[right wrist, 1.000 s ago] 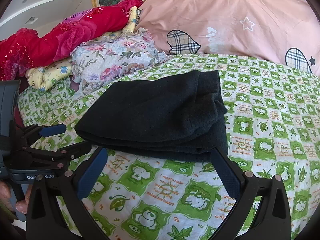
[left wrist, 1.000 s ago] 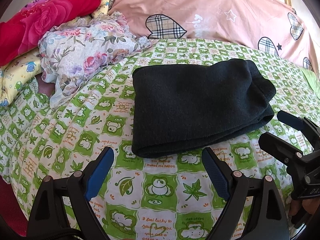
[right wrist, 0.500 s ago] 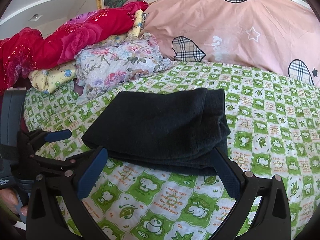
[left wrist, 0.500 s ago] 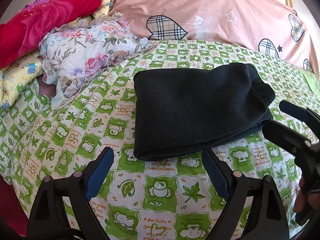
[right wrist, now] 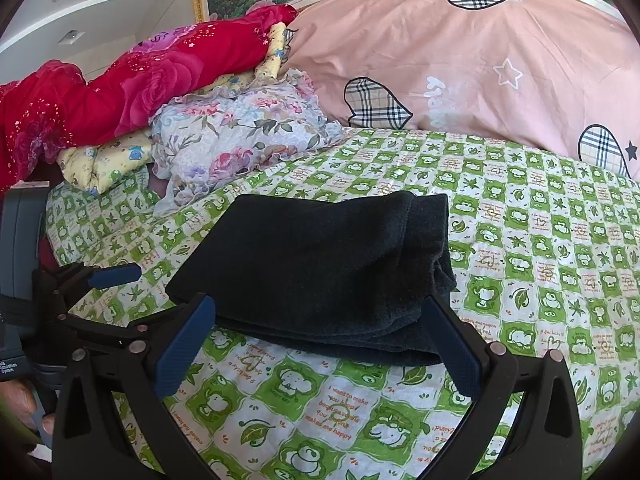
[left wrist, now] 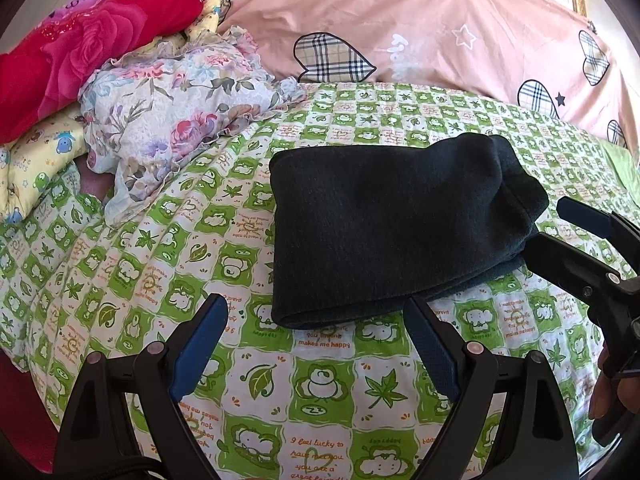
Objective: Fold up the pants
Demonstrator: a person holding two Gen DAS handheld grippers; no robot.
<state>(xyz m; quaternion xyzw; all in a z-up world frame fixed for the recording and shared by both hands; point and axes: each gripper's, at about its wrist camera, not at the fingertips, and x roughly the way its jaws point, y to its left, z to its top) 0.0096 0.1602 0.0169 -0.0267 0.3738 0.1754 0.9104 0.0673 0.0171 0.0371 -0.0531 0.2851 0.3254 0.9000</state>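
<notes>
Dark folded pants lie in a compact stack on the green-and-white checked bed sheet. My left gripper hovers just short of the stack's near edge, open, with nothing between its blue pads. My right gripper is open too, its fingertips at the stack's near edge without clamping the cloth. The right gripper also shows at the right edge of the left wrist view, the left gripper at the left edge of the right wrist view.
A pink duvet with plaid hearts lies behind the pants. Floral fabric, a red blanket and a yellow pillow are piled at the back left. A hand holds the right gripper.
Both grippers have drawn back a little from the folded pants and stayed open. The pants have not moved.
</notes>
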